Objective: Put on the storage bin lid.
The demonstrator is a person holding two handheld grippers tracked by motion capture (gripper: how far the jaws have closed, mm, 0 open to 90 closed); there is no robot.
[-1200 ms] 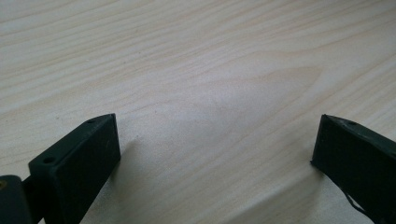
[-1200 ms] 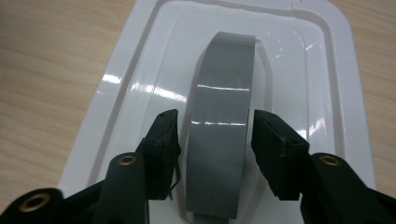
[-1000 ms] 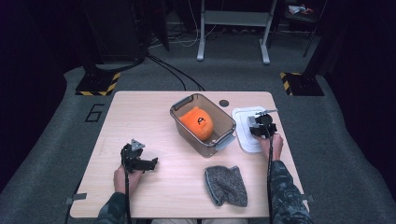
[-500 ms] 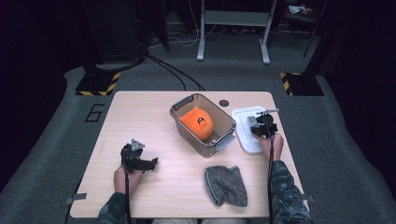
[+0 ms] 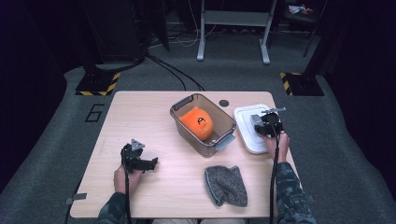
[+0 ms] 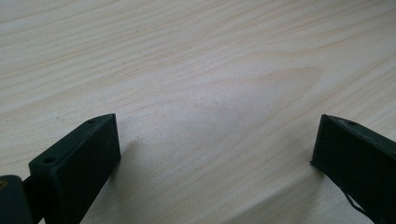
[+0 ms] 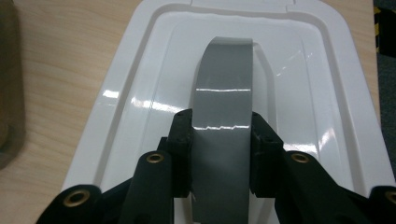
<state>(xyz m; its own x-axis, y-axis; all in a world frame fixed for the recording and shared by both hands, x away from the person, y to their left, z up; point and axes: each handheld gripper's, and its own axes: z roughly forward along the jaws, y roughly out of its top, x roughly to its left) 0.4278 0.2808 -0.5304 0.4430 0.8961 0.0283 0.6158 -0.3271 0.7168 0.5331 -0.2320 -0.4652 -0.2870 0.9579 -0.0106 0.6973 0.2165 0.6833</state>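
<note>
Right gripper (image 7: 220,140) clamps grey handle (image 7: 224,107) — white lid (image 7: 140,93).

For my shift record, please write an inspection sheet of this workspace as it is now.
Surface: light wooden table, dry, unmarked.
Job's things: white lid flat at the table's right edge; its grey handle sits between the right tongs.
Clutter: clear bin holding an orange item; grey cloth; small dark disc.
Grippers: right tongs shut on the handle; left tongs open over bare wood.
Cables: one trails from each gripper.
Surroundings: grey carpet, dark stands.
</note>
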